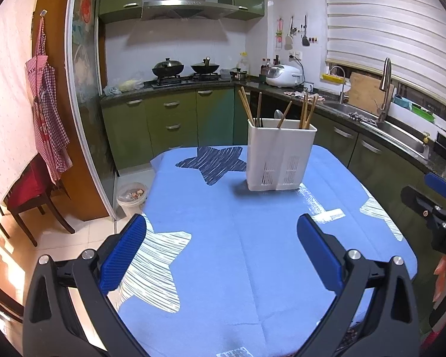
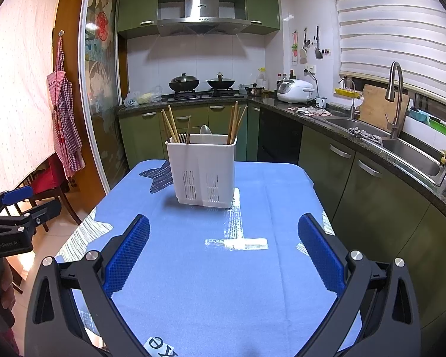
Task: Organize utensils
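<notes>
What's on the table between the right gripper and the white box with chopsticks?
Nothing but bare blue tablecloth between the right gripper and white box, seen in the right wrist view.

"GenRobot.AI" on left hand-held gripper (image 2: 15,208), "DA" on right hand-held gripper (image 1: 443,202)

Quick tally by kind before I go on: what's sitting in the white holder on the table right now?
Wooden chopsticks: about 9 sticks, though overlap makes this uncertain
Metal spoon: 1, only the bowl showing
Total: about 10 utensils in the white holder, grouped toward its two ends.
No utensils lie loose on the blue tablecloth. Left gripper and right gripper are both open and hold nothing.
</notes>
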Action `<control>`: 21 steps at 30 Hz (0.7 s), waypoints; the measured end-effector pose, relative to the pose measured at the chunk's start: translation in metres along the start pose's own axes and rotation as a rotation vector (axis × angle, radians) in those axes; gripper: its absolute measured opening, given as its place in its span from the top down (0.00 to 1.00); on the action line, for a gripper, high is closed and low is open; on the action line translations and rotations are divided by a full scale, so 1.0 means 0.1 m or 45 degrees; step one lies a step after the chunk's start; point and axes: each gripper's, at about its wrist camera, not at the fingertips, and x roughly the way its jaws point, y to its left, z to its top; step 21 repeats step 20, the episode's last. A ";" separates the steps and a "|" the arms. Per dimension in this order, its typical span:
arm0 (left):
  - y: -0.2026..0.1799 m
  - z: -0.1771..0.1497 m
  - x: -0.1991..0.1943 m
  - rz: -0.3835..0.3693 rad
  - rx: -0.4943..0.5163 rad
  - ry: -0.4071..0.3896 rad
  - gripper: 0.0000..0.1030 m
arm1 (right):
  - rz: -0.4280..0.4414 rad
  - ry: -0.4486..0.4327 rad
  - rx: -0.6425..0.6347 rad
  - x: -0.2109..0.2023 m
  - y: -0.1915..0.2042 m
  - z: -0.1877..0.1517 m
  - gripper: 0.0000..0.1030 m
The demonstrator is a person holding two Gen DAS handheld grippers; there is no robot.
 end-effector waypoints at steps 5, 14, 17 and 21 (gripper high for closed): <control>0.02 0.00 -0.02 0.004 -0.001 -0.023 0.06 | 0.000 0.000 0.000 0.01 -0.01 0.01 0.04; 0.02 -0.01 0.03 0.018 0.001 0.004 0.06 | 0.005 0.007 0.003 0.02 -0.02 0.00 0.04; 0.06 -0.01 0.11 -0.015 -0.027 0.050 0.06 | 0.006 0.010 0.005 0.04 -0.03 -0.01 0.04; 0.07 -0.03 0.17 -0.009 -0.024 0.061 0.06 | 0.005 0.017 0.006 0.08 -0.03 -0.01 0.04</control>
